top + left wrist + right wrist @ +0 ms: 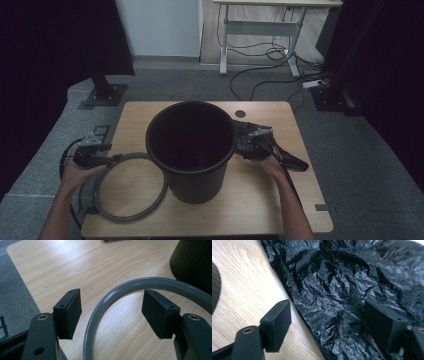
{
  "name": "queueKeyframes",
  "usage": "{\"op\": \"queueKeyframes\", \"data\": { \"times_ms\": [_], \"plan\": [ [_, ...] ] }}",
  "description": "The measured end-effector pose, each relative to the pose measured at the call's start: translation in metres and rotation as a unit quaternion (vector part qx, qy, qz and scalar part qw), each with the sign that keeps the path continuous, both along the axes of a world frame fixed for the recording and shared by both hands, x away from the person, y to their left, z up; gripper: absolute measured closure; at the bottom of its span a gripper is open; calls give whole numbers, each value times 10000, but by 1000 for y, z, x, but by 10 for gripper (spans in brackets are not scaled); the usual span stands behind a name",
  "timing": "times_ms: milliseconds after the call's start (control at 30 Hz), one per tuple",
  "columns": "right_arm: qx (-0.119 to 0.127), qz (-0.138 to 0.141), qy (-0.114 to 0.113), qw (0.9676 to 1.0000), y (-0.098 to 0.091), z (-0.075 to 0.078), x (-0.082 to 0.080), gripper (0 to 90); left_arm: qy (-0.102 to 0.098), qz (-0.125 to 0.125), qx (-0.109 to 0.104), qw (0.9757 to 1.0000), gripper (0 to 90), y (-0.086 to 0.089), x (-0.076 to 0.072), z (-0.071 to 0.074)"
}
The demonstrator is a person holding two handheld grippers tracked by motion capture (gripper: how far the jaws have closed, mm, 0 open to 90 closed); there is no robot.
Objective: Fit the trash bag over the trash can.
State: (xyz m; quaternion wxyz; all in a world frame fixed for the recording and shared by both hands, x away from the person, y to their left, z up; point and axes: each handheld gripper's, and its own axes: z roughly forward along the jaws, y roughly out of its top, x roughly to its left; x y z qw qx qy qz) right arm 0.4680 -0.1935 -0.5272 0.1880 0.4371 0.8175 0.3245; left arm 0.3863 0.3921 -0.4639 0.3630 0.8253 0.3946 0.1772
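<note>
The left gripper (pixel 112 312) sits at the table's (pixel 280 200) left edge, jaws open astride the grey ring (pixel 130 285), pads clear of it. The ring lies flat, left of the black bin (pixel 191 150). The right gripper (pixel 329 322) is open over the crumpled black bag (pixel 342 285), right of the bin.

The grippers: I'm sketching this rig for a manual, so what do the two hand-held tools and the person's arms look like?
Both are black. The left gripper and right gripper each end in two flat, block-shaped pads on arms with brass-ringed screw holes. From above, each carries a grey plate and trails a black cable. The forearms are bare, with no sleeves in sight.
</note>
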Motion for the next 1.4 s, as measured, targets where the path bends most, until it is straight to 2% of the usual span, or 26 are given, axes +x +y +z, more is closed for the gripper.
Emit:
{"op": "queueKeyframes", "data": {
  "times_ms": [133, 233, 267, 300, 400, 533, 567, 600, 633, 667, 700, 733, 933, 1100, 1167, 1200, 1300, 1400],
  "plan": [
    [-76, -51, 117, 9999, -1, -6, 3, 266, 27, -9, 22, 10000, 326, 1, 0, -1],
    [-158, -129, 173, 9996, -3, -10, 5, 329, 30, -7, 24, 10000, 327, 1, 0, 0],
    [-218, -189, 151, 9995, -4, -11, 5, 384, 29, -4, 23, 10000, 327, 0, 0, 0],
    [-218, -189, 151, 9995, -4, -11, 5, 384, 29, -4, 23, 10000, 327, 0, 0, 0],
    [-175, -230, 66, 9996, -7, -12, 4, 543, 43, 2, 20, 10000, 327, 0, 0, 0],
    [-92, -242, 134, 9996, -13, -11, 3, 805, 55, 12, 32, 10000, 328, 0, 0, 0],
    [-92, -242, 134, 9996, -13, -11, 3, 805, 55, 12, 32, 10000, 329, 0, 0, 0],
    [-11, -275, 180, 9995, -17, -10, 3, 849, 53, 17, 42, 10000, 329, 1, 0, 0],
    [-11, -275, 180, 9995, -17, -10, 3, 849, 50, 19, 44, 10000, 329, 1, 0, 0],
    [93, -282, 182, 9994, -20, -8, 1, 868, 54, 27, 39, 10000, 331, 1, -1, 0],
    [93, -282, 182, 9994, -20, -8, 1, 868, 54, 27, 39, 10000, 332, 1, -1, 0],
    [106, -252, 76, 9996, -22, -6, -4, 877, 55, 32, 42, 10000, 332, 2, -1, 0],
    [179, -306, 32, 9994, -33, -6, -17, 881, 58, 53, 63, 9999, 333, 5, -2, -1],
    [199, -309, 7, 9993, -42, -4, -39, 882, 46, 43, 29, 10000, 336, 4, -4, -1],
    [199, -308, -1, 9993, -43, -3, -42, 882, 25, 35, -7, 10000, 337, 4, -4, 1],
    [283, -313, -64, 9991, -48, -2, -49, 882, 16, 28, 5, 10000, 338, 3, -4, 2],
    [330, -339, -56, 9989, -52, -2, -55, 882, 5, 25, 8, 10000, 339, 3, -4, 3],
    [428, -337, -145, 9984, -59, -2, -66, 882, 2, 22, 2, 10000, 341, 4, -5, 4]
  ]
}}
